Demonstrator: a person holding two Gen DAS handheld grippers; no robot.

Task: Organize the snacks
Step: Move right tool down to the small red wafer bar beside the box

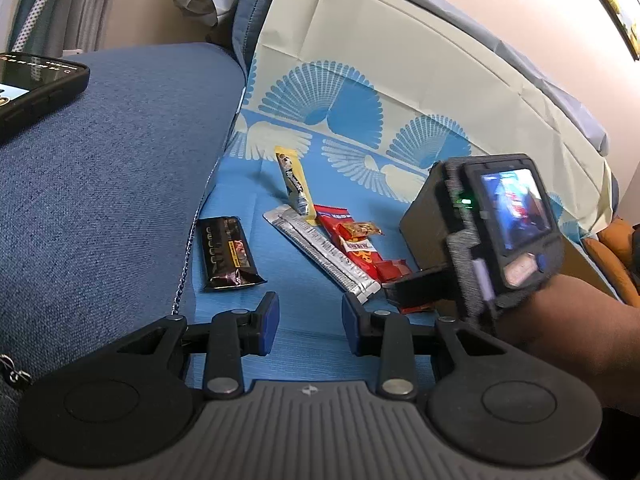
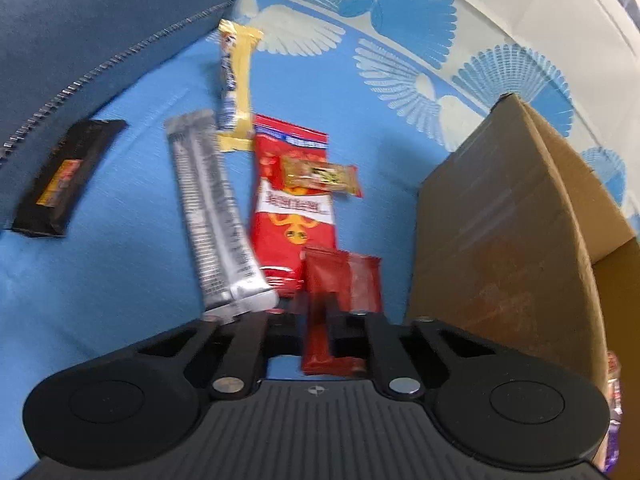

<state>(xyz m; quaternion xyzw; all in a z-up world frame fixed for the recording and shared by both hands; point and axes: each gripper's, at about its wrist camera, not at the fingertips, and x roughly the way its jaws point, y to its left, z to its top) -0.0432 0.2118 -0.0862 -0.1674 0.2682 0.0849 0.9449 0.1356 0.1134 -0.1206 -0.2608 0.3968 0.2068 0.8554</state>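
Right now your right hand-held gripper [image 2: 320, 320] is pinching a small dark red packet [image 2: 340, 280], its fingers pressed against the wrapper low over the blue patterned cloth [image 2: 120, 280]; motion blur hides any print on that packet. Just beyond it lies a larger red snack bag [image 2: 294, 216] with a white band of lettering across its middle, but the characters are too smeared for you to read. A small orange-and-gold bar [image 2: 320, 176] rests across the top of that bag. Touching the bag's left edge, a long silver stick pack [image 2: 216, 208] carries dark text that cannot be made out, and a yellow bar [image 2: 236, 80] with blue-and-white lettering overlaps the far ends of both. Off to the left, apart from the pile and close to the zipper of a blue fabric case [image 2: 80, 20], sits a black bar [image 1: 228, 256] with gold script and an orange label. A brown cardboard box [image 2: 500, 220] stands just right of the snacks. Your left hand-held gripper [image 1: 310, 328] hovers with its blue-padded fingers spread and nothing between them, near the silver pack's closer end. A phone [image 1: 32, 84] lies on the blue case at far left, its screen text unreadable.
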